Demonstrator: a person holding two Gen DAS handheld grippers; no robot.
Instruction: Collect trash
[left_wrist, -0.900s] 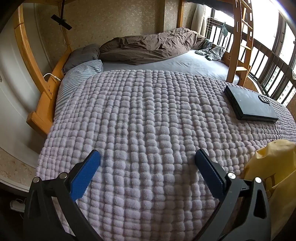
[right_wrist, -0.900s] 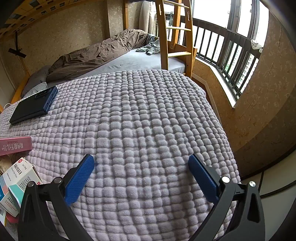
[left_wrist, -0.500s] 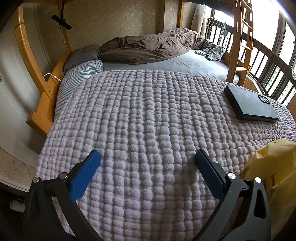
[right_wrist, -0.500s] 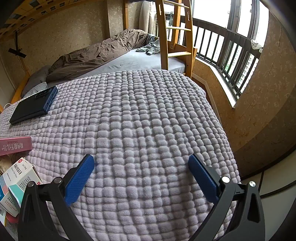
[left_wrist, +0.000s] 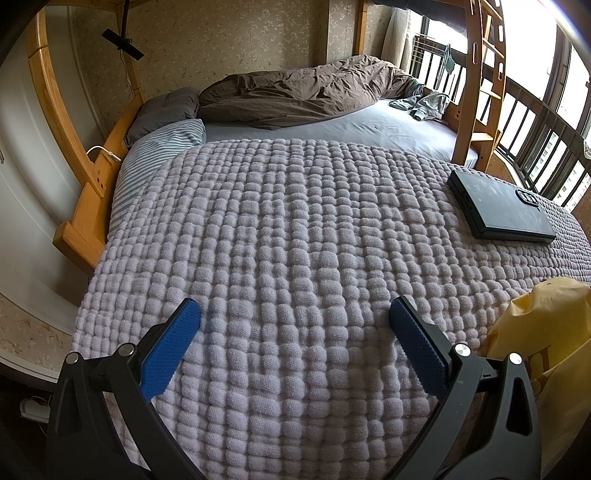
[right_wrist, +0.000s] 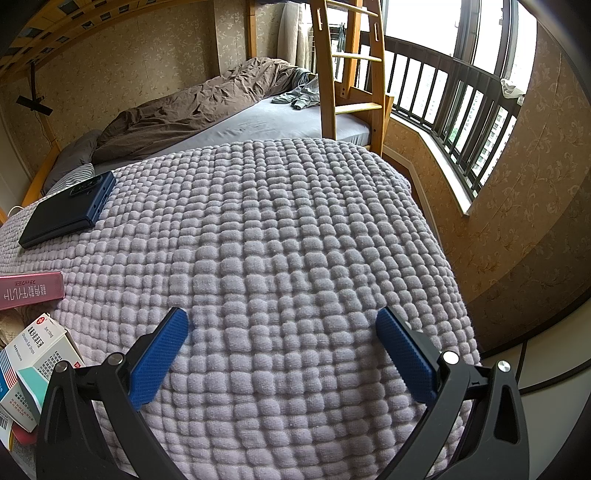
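Both your left gripper (left_wrist: 293, 314) and right gripper (right_wrist: 280, 325) hover over the blanket (left_wrist: 295, 240) with jaws wide apart, empty. The medicine boxes (right_wrist: 33, 365) lie at the blanket's near-left edge, cut off by the frame; the yellow bag (left_wrist: 546, 350) is only partly visible.

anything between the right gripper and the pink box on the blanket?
Nothing visible. The right gripper is open over bare blanket, and the pink box lies to its left with only blanket between. The white medicine boxes sit nearer the camera, off that line.
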